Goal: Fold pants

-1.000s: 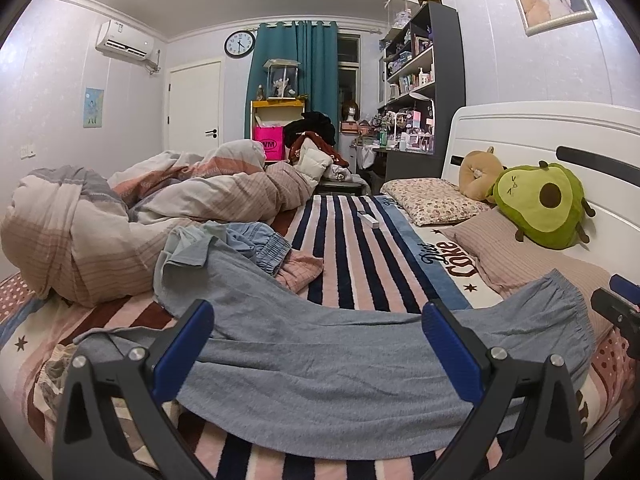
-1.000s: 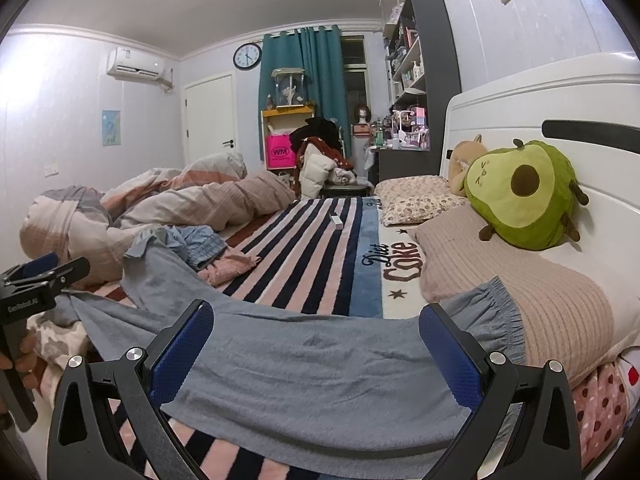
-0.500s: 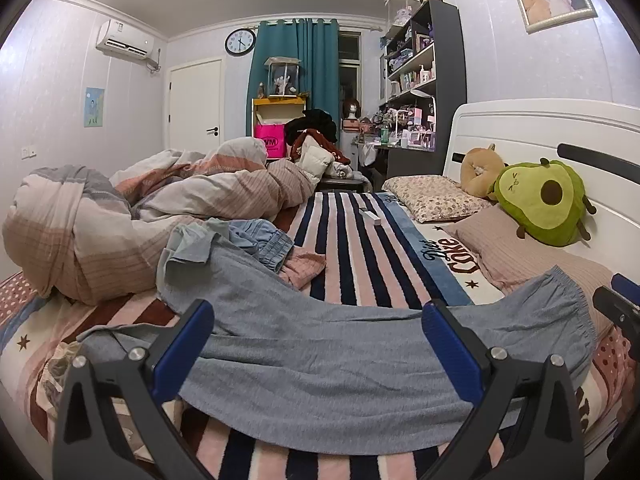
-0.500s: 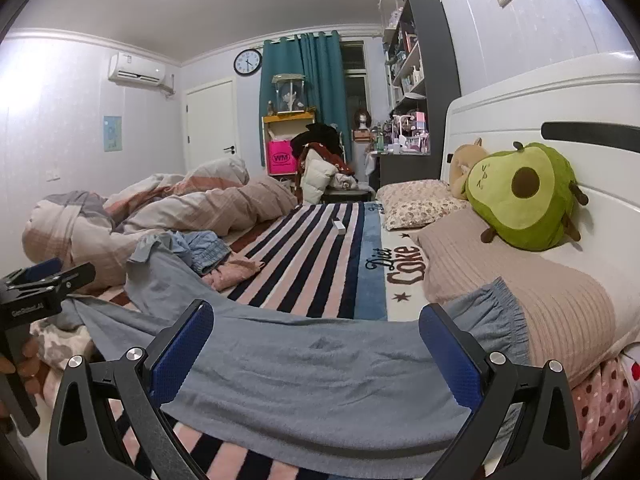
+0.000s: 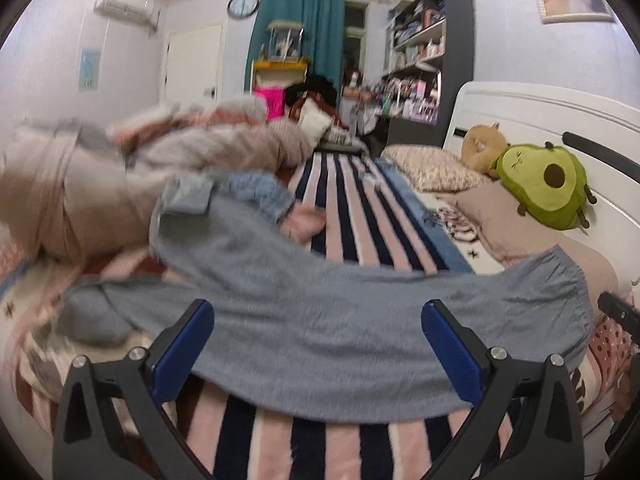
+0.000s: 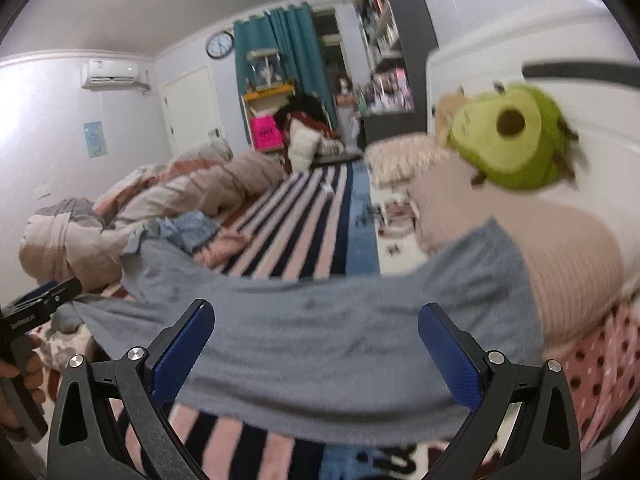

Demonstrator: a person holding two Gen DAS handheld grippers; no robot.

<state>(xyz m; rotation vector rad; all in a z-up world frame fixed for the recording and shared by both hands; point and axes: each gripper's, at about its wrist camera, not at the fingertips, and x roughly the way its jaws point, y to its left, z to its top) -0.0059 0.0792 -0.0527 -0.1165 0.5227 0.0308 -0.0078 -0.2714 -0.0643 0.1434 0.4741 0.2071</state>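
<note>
Because both pictures are smeared by blur, many details are hard to read. On the left side of the left wrist view, the bundled quilt point(image 5: 80, 196) and the small heap of clothes point(image 5: 256, 196) beside it lose their edges. In the right wrist view the avocado plush point(image 6: 516, 140) at the upper right is streaked, and the tan pillow point(image 6: 552, 256) under it is soft.

The left gripper point(image 5: 318, 346) has its blue fingers point(image 5: 184, 344) spread wide apart, with nothing between them; its base is cut off by the lower edge. The right gripper point(image 6: 316, 346) is also spread wide and grasps nothing. At the left edge of the right wrist view the other gripper appears only in part, and its tip is near one end of the cloth; if it touches, I cannot tell.

The grey pants point(image 5: 360, 328) lie flat across the striped blanket point(image 5: 352, 216), in the lower middle of both views, as one long band from left to right. The gathered waistband point(image 5: 576, 292) is at the right, against the pillow. A second leg goes up and to the left toward the clothes heap. The near edge of the pants passes behind the fingers.
</note>
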